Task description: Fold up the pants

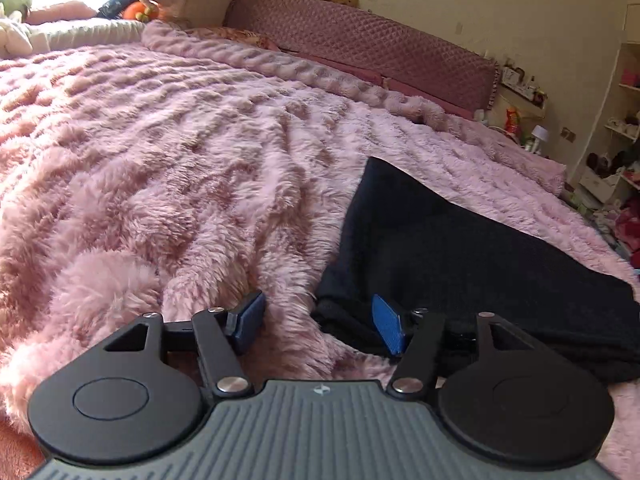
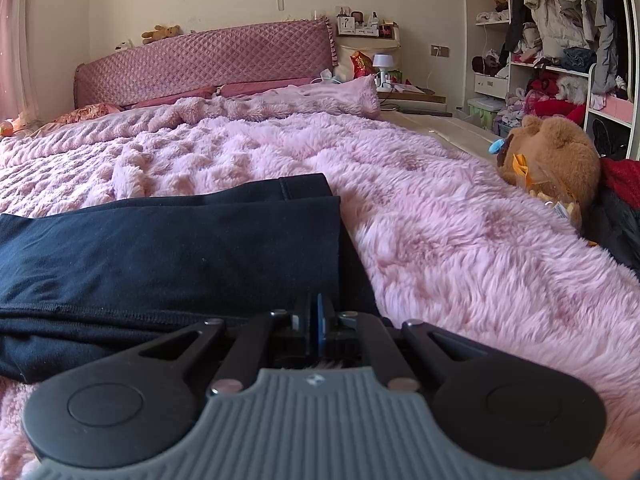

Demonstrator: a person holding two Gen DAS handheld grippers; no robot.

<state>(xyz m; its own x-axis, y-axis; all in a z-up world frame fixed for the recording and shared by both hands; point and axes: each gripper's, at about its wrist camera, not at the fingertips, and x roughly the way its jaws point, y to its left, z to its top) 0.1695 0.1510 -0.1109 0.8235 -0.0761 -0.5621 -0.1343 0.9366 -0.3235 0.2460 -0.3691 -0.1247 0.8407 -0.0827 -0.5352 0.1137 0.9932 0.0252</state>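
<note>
From the left wrist, the left gripper (image 1: pixel 318 322) hovers low over the fluffy pink blanket (image 1: pixel 168 168) with its jaws spread wide; the left blue pad sits above bare fur, while the right one sits over the near corner of the black pants (image 1: pixel 460 248), so that corner's edge lies between the fingers. The folded pants stretch away to the right, and broad open blanket runs left and ahead up to the quilted headboard (image 1: pixel 360 44). From the right wrist, the right gripper (image 2: pixel 319 322) has its jaws pressed together; whether fabric is pinched between them cannot be told. The black pants (image 2: pixel 168 248) lie flat ahead and to the left, their right edge running straight forward from the fingertips. Open pink blanket (image 2: pixel 460 220) spreads rightward to a brown teddy bear (image 2: pixel 552 160) near the bed's edge.
</note>
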